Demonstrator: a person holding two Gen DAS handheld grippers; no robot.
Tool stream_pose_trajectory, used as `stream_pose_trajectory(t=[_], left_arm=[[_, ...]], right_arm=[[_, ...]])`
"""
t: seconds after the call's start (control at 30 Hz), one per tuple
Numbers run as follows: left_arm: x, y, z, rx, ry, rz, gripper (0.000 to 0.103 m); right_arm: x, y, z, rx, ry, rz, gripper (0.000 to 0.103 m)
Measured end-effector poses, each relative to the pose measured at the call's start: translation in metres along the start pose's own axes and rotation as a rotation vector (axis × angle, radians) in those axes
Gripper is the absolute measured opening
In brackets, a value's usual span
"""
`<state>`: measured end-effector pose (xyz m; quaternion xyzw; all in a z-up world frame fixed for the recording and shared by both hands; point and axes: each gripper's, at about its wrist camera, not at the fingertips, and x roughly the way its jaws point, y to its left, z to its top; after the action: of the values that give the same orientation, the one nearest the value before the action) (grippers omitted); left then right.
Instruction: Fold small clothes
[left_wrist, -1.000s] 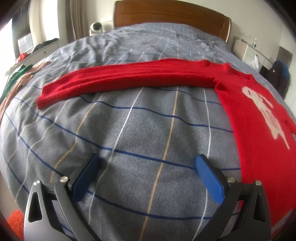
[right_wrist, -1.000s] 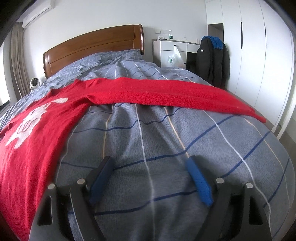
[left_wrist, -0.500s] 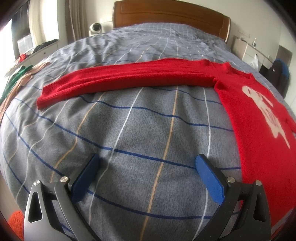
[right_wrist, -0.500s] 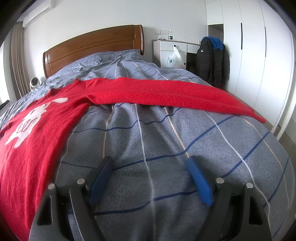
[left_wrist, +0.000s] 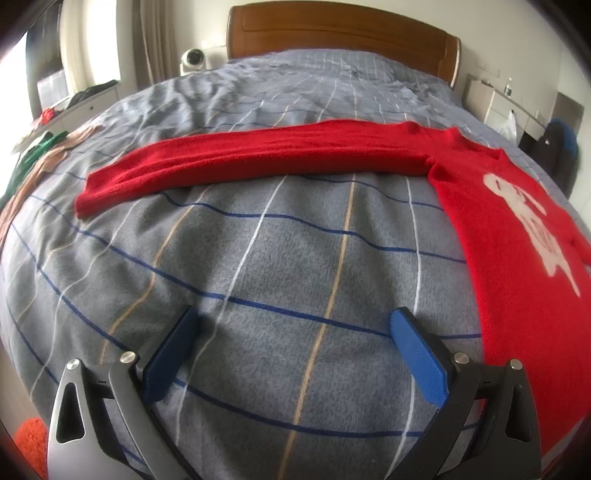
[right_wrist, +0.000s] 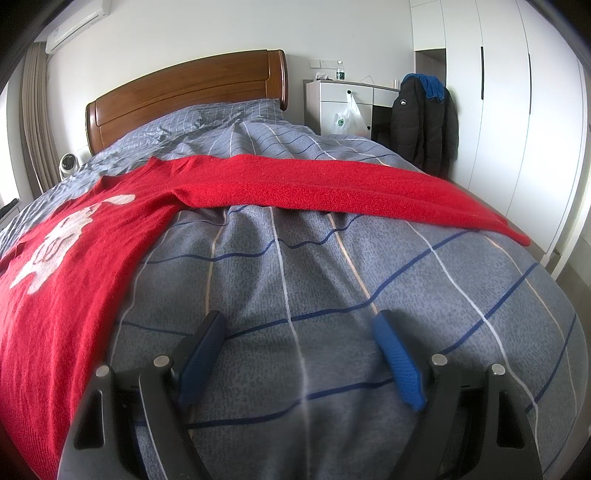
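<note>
1. Sweater (left_wrist: 517, 236), red with a white graphic, lies flat on the grey plaid duvet (left_wrist: 288, 266), both sleeves stretched sideways.
2. Left gripper (left_wrist: 293, 325) hovers spread wide, empty, beside its hem.
3. Right gripper (right_wrist: 297, 332) likewise gapes, holding nothing.

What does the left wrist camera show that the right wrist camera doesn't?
Left wrist only: the left gripper, jaws open, the sweater's left sleeve, and green and tan clothes at the bed's edge. Right wrist only: the right gripper, jaws open, the right sleeve, a black jacket and white wardrobe. Both: the red sweater, checked bedspread and wooden headboard.
</note>
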<state>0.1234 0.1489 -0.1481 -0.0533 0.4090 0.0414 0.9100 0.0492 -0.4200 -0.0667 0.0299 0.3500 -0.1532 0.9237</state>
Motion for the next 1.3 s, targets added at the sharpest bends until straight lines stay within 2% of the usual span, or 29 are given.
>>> stream_pose_trajectory(t=[1.3], left_arm=[[-0.0001, -0.0042, -0.0013, 0.055, -0.002, 0.021, 0.103]], right_arm=[[0.0022, -0.0028, -0.0002, -0.005, -0.002, -0.007, 0.082]])
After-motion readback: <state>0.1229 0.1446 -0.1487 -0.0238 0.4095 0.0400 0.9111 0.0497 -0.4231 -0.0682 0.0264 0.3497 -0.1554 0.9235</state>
